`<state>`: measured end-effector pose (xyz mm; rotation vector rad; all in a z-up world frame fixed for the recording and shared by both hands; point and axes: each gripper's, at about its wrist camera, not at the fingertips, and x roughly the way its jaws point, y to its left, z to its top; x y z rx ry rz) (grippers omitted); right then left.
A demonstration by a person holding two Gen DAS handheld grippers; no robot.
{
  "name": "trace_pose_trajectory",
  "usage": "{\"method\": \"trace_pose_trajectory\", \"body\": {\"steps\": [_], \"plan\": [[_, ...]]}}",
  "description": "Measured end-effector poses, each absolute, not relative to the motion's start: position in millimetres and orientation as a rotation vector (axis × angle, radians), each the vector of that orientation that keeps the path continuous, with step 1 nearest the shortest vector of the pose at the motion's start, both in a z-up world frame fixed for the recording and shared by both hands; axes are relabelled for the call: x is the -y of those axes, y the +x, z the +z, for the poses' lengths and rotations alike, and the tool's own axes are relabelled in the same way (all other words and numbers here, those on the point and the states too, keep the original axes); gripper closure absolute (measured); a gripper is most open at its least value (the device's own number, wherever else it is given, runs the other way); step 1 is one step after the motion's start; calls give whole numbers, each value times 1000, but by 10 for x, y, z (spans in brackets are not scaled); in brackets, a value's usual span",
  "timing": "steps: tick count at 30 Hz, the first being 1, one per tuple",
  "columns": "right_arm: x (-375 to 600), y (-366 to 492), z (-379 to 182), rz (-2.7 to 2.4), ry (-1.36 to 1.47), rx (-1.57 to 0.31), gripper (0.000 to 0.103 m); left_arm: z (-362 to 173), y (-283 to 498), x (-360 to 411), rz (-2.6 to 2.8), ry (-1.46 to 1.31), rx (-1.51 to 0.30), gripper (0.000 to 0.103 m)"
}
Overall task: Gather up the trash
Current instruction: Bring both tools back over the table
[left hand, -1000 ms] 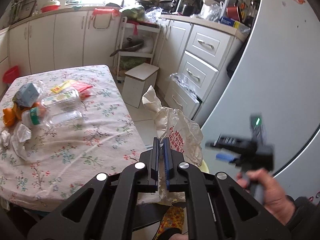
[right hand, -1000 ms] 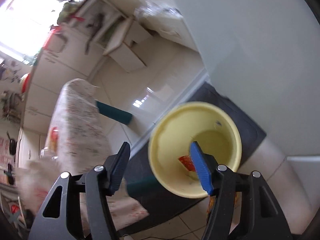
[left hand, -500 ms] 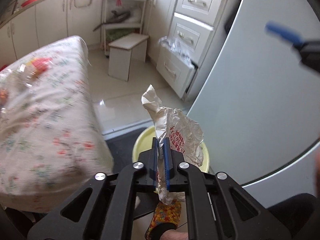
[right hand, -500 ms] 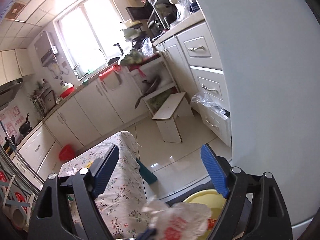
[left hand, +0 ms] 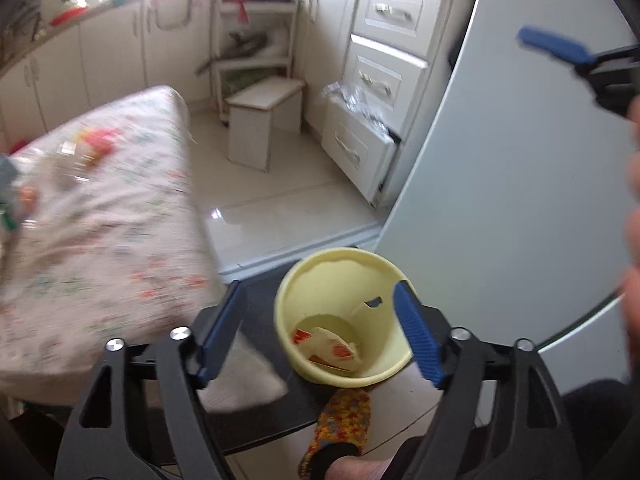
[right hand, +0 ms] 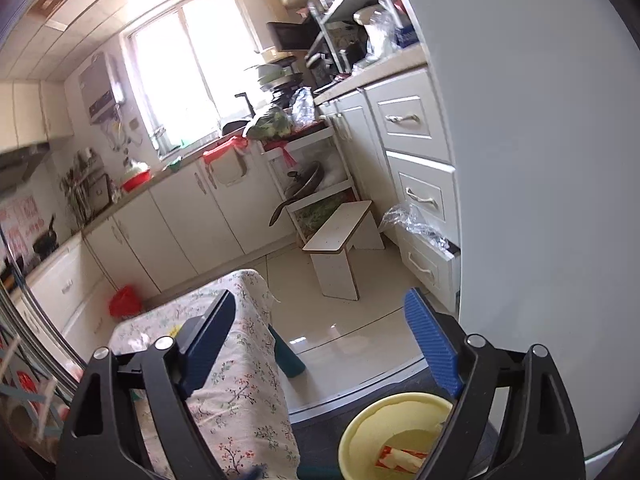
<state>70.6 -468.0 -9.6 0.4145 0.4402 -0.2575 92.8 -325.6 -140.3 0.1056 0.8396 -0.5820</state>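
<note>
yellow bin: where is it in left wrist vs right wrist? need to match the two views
Left wrist: yellow bin sits low centre, on the floor between the left hand-held gripper fingers, with wrappers inside.
Right wrist: the yellow bin sits at the bottom edge, right of centre, partly cut off behind the right hand-held gripper.
Shared landmark: the white stool on the floor in front of the drawers.

Home kitchen: white cabinets (right hand: pixel 180 216), cluttered counter (right hand: pixel 376 64), window (right hand: pixel 188 64).
</note>
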Motion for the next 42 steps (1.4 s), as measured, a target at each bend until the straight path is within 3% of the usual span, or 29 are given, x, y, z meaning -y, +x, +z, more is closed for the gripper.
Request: {"method": "trace_pose_trajectory", "body": {"steps": [7, 17, 42], "plan": [[4092, 821, 19, -198, 231, -449, 10, -978, 714, 2432, -423, 105, -725, 19], [3568, 1023, 11, -99, 149, -474, 10, -796, 873, 1306, -200, -23, -723, 17], [2891, 1275, -170, -19, 29, -549, 8, -913, 1117, 468, -54, -155, -719, 14]]}}
